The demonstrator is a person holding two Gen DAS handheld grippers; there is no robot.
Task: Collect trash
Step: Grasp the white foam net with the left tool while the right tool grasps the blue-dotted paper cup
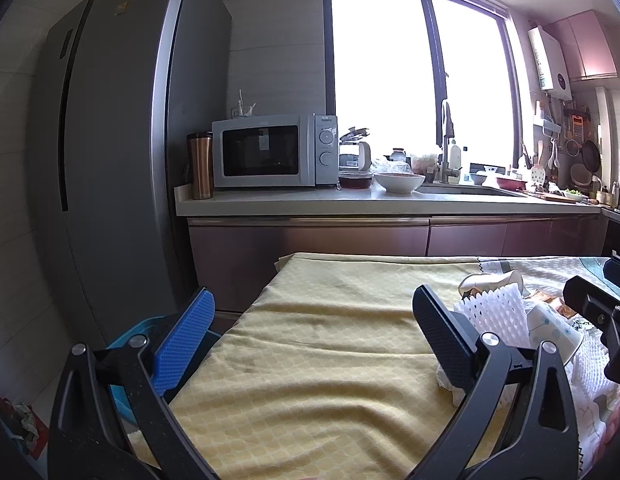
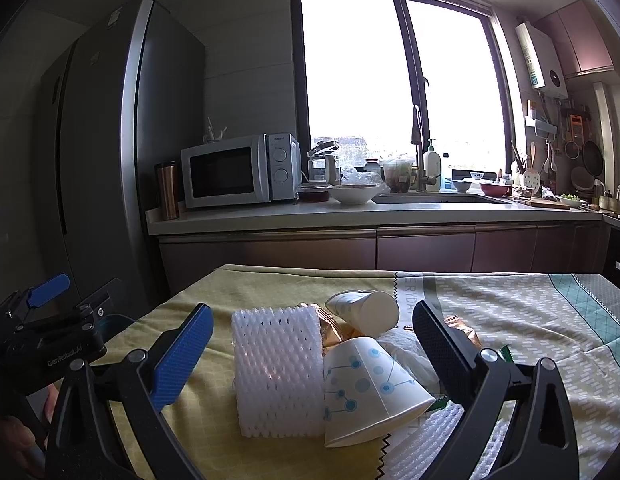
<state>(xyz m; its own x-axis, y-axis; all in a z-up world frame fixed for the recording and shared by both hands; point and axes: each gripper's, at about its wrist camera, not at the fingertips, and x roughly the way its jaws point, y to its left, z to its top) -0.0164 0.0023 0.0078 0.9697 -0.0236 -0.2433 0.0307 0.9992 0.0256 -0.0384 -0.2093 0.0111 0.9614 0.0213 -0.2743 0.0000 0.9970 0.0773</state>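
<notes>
Trash (image 2: 310, 364) heaped on table, none yet collected as far as visible. Right gripper (image 2: 313, 356): jaws spread wide, nothing held, aimed straight at heap. Between its fingers: white foam net sleeve (image 2: 278, 368) standing toward blue finger, patterned paper cup (image 2: 369, 384) tipped on side, touching sleeve and lying nearer black finger. Beyond these: second paper cup (image 2: 363, 312), also on side, gold wrapper (image 2: 329, 330) wedged under and between cups, crumpled white plastic (image 2: 405, 350) just beside black finger. More foam netting (image 2: 433, 428) flat under near cup. Left gripper (image 1: 313, 340): jaws likewise wide apart, empty, poised over bare yellow tablecloth (image 1: 329, 360); heap off to its right, foam sleeve (image 1: 493, 312) just beyond its black finger. Blue bin (image 1: 126, 344) partly visible beside table edge, behind left gripper's blue finger; contents not discernible. Judged stage: start of collection, every piece left to pick. Likely first candidates: foam sleeve or near cup, both already inside right gripper's span.
</notes>
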